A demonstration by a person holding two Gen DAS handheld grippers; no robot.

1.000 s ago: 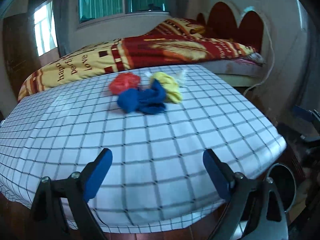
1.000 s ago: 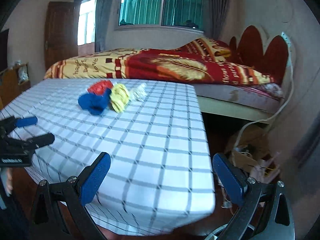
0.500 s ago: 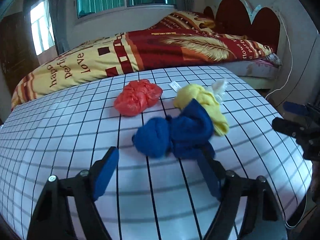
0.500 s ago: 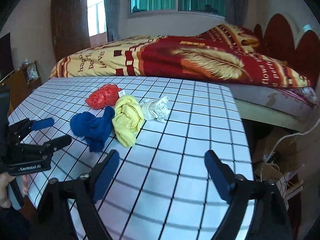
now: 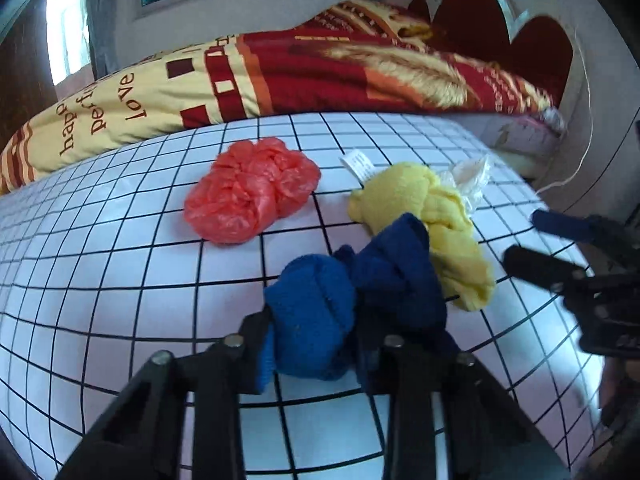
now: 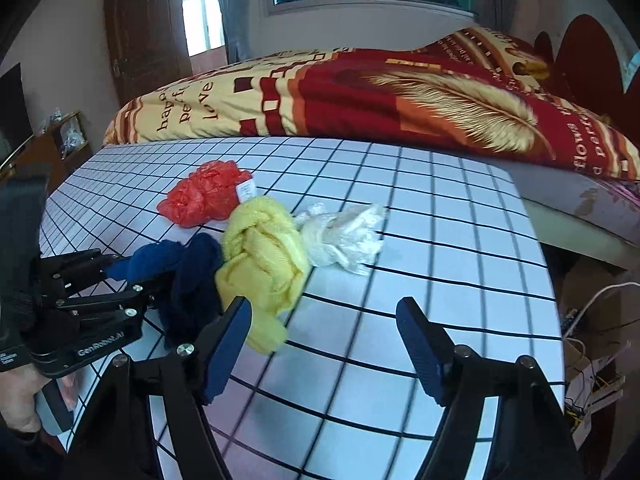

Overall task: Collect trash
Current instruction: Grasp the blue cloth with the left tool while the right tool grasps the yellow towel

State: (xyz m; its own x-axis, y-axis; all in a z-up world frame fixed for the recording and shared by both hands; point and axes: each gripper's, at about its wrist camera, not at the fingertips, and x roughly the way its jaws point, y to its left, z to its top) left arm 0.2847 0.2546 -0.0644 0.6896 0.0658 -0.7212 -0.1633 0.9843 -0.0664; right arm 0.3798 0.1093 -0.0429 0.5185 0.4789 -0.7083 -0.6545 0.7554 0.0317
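Through the left wrist camera, the left gripper [image 5: 316, 354] is pinching the near end of a crumpled blue terry cloth [image 5: 352, 300]; its jaws have just been closing and are now standing narrow, with both pads pressing into the fabric. Just beyond the gripper and slightly to its right, a bunched yellow terry cloth [image 5: 432, 224] is lying against the blue one, and a crumpled whitish clear plastic bag [image 5: 470, 176] is peeking out farther off behind it. Ahead and to the left of the gripper, apart from the cloths, a crumpled red plastic bag [image 5: 250, 196] is resting on the white tablecloth with a black grid [image 5: 100, 280]. A small white label [image 5: 358, 162] is sticking up between the red bag and the yellow cloth. At the far right, the right gripper [image 5: 548, 244] is showing with its fingers parted. Past the table, a bed with a red and yellow printed quilt [image 5: 300, 68] is filling the background.

Through the right wrist camera, the right gripper [image 6: 324, 344] is hovering over the tablecloth [image 6: 440, 220] with its jaws wide apart and nothing between them; they have just been closing a little. The yellow cloth [image 6: 264, 256] is lying just ahead of its left finger, with the whitish plastic bag [image 6: 344, 236] straight ahead, touching the cloth's right side. The red bag [image 6: 204, 198] is sitting farther off to the left. At the left, the left gripper [image 6: 120, 276] is clamping the blue cloth [image 6: 188, 276], and a hand [image 6: 20, 404] is gripping its handle.
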